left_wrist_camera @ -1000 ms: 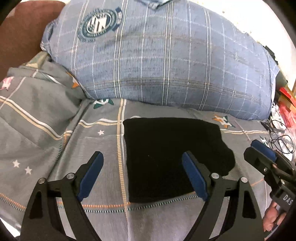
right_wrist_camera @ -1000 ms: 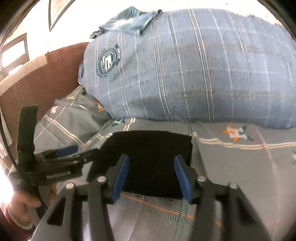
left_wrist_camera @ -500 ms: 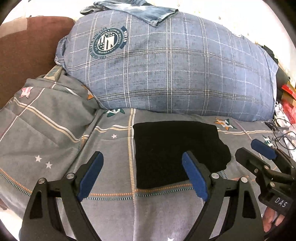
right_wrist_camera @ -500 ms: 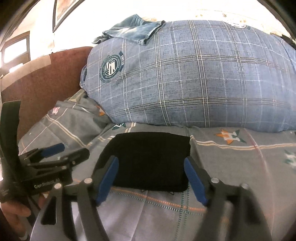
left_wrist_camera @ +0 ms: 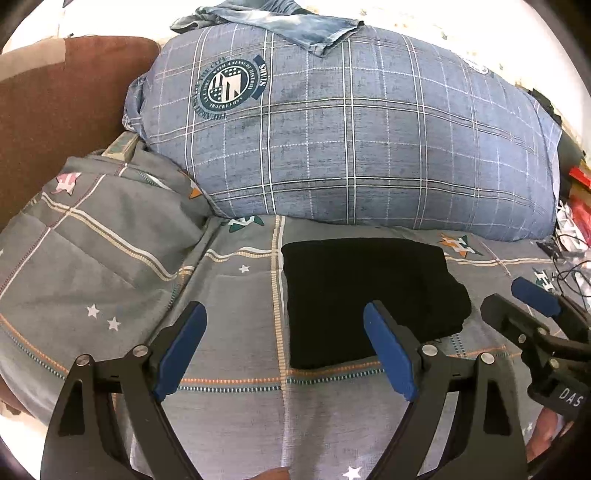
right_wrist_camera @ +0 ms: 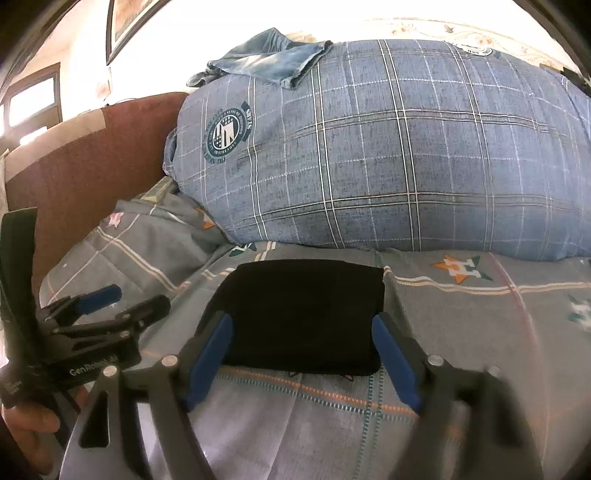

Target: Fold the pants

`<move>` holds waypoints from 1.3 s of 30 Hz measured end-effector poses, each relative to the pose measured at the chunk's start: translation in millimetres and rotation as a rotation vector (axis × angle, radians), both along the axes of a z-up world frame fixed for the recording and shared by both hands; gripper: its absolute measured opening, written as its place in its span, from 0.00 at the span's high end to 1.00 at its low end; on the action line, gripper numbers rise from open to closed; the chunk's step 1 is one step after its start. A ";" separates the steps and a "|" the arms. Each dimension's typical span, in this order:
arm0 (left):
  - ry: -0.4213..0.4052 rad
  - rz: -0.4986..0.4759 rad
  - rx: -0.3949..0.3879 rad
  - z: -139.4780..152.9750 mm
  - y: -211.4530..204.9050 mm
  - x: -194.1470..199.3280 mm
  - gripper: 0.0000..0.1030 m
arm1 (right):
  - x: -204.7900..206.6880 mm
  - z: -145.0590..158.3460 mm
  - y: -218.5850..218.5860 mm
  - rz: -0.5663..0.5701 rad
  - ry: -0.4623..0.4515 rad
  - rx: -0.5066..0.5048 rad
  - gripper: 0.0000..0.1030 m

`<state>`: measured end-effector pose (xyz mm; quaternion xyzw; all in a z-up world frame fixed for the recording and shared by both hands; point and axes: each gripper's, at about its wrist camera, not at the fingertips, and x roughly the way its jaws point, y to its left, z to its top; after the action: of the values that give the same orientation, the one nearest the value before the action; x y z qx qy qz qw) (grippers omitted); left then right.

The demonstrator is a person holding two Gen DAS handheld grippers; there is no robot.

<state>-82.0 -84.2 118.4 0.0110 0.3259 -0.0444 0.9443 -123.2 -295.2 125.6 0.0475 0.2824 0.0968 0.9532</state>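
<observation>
At the far left a brown headboard (left_wrist_camera: 55, 110) is standing behind the bed, and a grey quilt (left_wrist_camera: 92, 258) with stars is lying bunched below it. The left gripper (left_wrist_camera: 284, 339) is hanging above the grey sheet (left_wrist_camera: 229, 417) with its blue pads spread wide apart and nothing between them. A little to the right, the black pants (left_wrist_camera: 365, 291) are lying on the sheet as a compact folded rectangle, just in front of the big blue checked pillow (left_wrist_camera: 351, 147), but not touching it. A piece of denim clothing (left_wrist_camera: 280, 22) is resting on top of the pillow. The right gripper (right_wrist_camera: 301, 354) is hovering near the front edge of the pants, its jaws also open wide and holding nothing. At the far right some cables (left_wrist_camera: 569, 258) and red things are lying beside the bed.
</observation>
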 end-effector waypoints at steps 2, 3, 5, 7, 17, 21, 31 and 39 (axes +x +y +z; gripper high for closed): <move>-0.002 0.005 0.002 0.3 0.7 0.6 0.14 | 0.5 -0.2 -0.1 0.001 0.001 0.000 0.23; -0.003 0.007 0.005 0.4 0.7 0.7 0.14 | 1.1 -0.2 -0.2 0.002 0.002 0.001 0.23; -0.005 0.008 0.007 0.8 0.7 0.9 0.14 | 2.4 -0.3 -0.8 0.006 0.003 0.006 0.23; -0.006 0.008 0.010 0.8 0.6 1.5 0.14 | 3.9 -1.1 -0.3 0.009 0.007 0.006 0.23; -0.028 -0.003 0.030 2.3 -4.1 1.0 0.03 | 7.1 -5.9 -2.0 0.009 0.021 0.009 0.23; -0.035 0.002 0.049 1.2 -8.6 0.8 0.03 | 7.8 -6.9 -4.9 0.002 0.023 0.015 0.23; -0.017 -0.008 0.047 -3.3 -13.1 5.3 0.03 | 10.0 -13.2 -7.5 -0.014 0.036 0.021 0.23; -0.014 -0.012 0.053 -4.5 -16.7 5.5 0.03 | 11.3 -16.5 -8.6 -0.021 0.046 0.025 0.22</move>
<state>-76.5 -101.0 114.0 0.0384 0.3204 -0.0416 0.9456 -111.9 -303.8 109.1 0.0646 0.3027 0.0893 0.9467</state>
